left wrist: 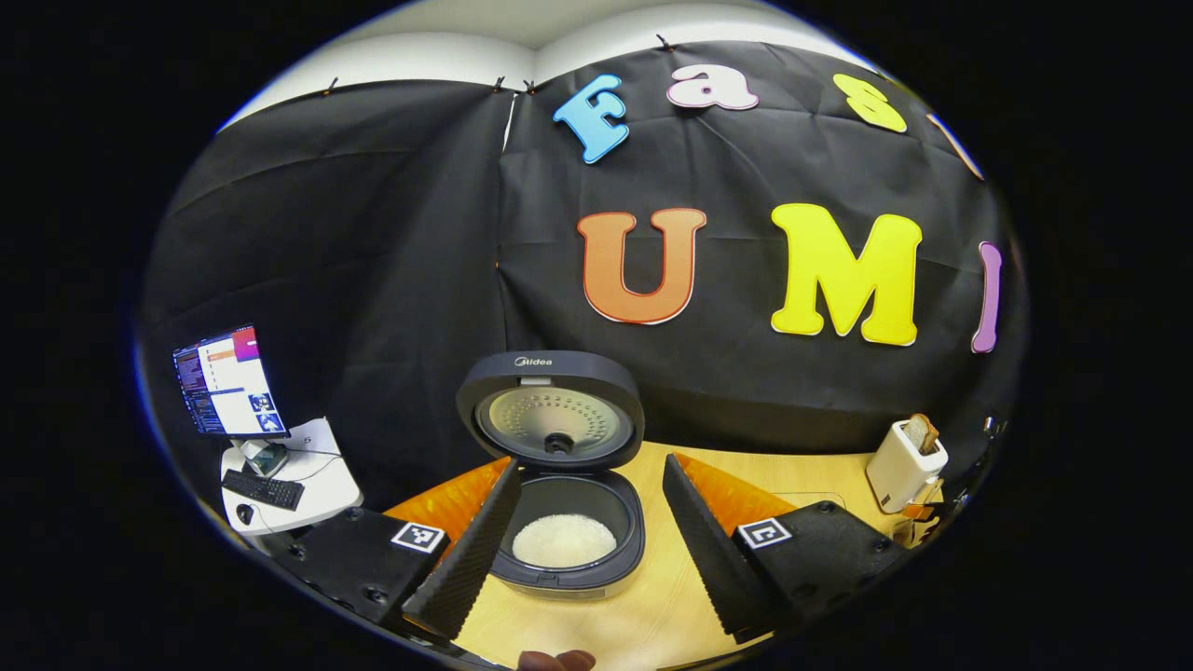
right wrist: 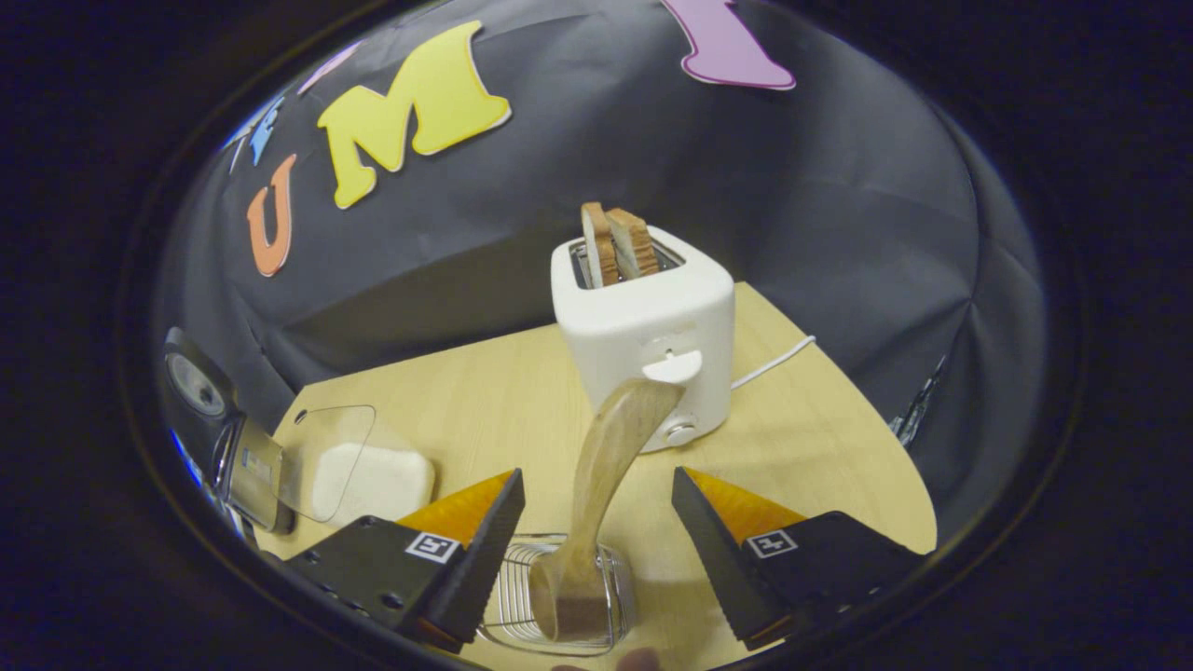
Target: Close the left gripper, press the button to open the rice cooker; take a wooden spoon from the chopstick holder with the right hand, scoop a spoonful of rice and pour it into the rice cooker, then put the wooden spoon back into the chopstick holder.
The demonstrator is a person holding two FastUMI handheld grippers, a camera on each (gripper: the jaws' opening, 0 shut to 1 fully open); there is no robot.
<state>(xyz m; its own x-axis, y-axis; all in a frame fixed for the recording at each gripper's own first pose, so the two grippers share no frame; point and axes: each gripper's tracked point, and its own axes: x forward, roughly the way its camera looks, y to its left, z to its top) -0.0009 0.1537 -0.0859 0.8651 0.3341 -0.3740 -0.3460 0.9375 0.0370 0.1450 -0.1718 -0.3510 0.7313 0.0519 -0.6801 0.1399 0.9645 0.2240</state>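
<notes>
A: In the left gripper view, nearest us is a fingertip [left wrist: 556, 660] at six o'clock, mostly cut off by the edge. Above it our left gripper [left wrist: 578, 545] has its fingers spread apart, grasping nothing.

B: Between them we see the rice cooker [left wrist: 567, 503] on the wooden table [left wrist: 643, 606], lid raised, white rice [left wrist: 564, 540] in the pot. The left finger hides part of its rim.

A: At three o'clock a white toaster [left wrist: 902, 464] sits small near the edge; at nine o'clock a monitor [left wrist: 227, 380] and keyboard [left wrist: 263, 488], too small for us to make out.

B: In the right gripper view, our right gripper [right wrist: 596, 550] is also released, fingers wide. Between them, at six o'clock, the wooden spoon [right wrist: 601, 485] stands tilted in the chopstick holder [right wrist: 550, 596], whose lower part is cut off.

A: The handle overlaps the toaster at twelve o'clock, bread slices [right wrist: 615, 244] in its slots. At eight o'clock we see a clear board [right wrist: 326, 447] over a white container [right wrist: 377, 480], and the rice cooker's side, warped at the rim.
</notes>
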